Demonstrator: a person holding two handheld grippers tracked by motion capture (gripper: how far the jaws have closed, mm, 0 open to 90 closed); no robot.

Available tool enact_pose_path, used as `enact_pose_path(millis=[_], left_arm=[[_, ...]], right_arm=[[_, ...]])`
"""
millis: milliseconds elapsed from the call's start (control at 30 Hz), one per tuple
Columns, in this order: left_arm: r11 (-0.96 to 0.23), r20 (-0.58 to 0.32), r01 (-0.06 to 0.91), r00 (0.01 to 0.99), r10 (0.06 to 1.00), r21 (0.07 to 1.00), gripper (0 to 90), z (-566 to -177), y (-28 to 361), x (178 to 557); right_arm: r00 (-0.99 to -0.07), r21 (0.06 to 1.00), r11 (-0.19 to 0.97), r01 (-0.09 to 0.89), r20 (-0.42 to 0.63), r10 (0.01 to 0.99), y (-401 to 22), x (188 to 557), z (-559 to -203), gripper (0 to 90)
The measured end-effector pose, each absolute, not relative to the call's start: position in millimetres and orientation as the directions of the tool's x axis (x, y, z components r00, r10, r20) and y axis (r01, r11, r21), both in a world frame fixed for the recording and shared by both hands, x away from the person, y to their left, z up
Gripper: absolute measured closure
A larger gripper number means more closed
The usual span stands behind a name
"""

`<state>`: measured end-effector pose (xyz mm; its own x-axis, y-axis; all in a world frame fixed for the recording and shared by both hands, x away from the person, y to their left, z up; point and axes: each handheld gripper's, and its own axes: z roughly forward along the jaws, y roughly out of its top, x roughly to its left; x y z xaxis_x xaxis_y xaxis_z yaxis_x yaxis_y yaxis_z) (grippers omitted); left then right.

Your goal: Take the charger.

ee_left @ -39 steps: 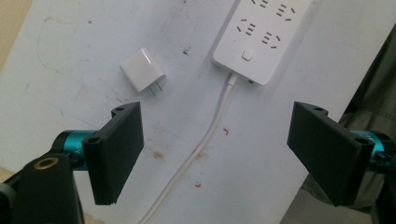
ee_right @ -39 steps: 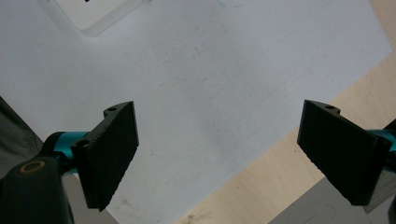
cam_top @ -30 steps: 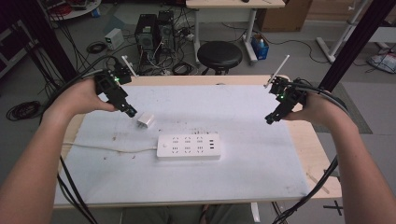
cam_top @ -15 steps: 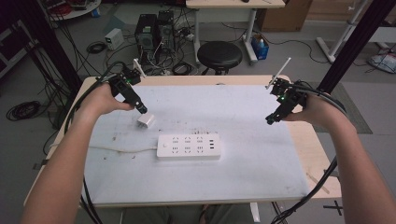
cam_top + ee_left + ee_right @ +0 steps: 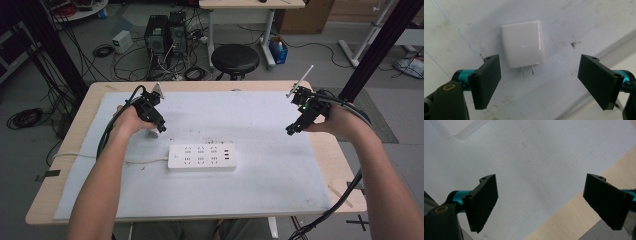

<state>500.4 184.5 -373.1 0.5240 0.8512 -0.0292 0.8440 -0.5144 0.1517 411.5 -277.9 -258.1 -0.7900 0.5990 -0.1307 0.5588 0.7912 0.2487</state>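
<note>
Left gripper view, white charger (image 5: 522, 43), no readable txt

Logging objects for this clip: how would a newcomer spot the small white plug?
Start at the power strip mid-table. Look up-left, under the left hand-held gripper. The plug is a glossy white square with two metal prongs, cordless, unlike the strip.

Charger (image 5: 523, 44) flat on the mat (image 5: 260, 185), behind-left of the central power strip (image 5: 202, 157).
</note>
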Motion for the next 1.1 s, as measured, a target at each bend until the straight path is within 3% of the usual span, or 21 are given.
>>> enact_pose_path(millis=[333,533,600,767,1100], left_arm=[[-0.493,0.004,0.862,0.496,0.868,0.115,22.4,-398.7,179.8,512.8],[-0.492,0.021,0.866,0.492,0.870,0.085,32.0,-406.7,178.8,516.9],[-0.486,0.011,0.869,0.487,0.873,0.095,39.6,-407.3,179.7,517.9],[-0.473,0.005,0.876,0.474,0.880,0.091,42.1,-407.1,181.2,518.2],[-0.512,0.000,0.838,0.522,0.853,0.191,42.5,-358.6,184.2,503.2]], right_arm=[[-0.794,0.240,0.795,0.557,-0.127,0.594,-274.8,412.2,-262.7,12.0],[-0.796,0.249,0.795,0.554,-0.122,0.593,-274.4,412.5,-263.3,12.0],[-0.796,0.243,0.796,0.554,-0.126,0.593,-275.3,412.5,-263.2,12.1],[-0.792,0.242,0.791,0.562,-0.119,0.599,-276.3,412.5,-266.0,12.0],[-0.764,0.250,0.763,0.597,-0.114,0.635,-275.3,414.5,-266.4,12.1]])
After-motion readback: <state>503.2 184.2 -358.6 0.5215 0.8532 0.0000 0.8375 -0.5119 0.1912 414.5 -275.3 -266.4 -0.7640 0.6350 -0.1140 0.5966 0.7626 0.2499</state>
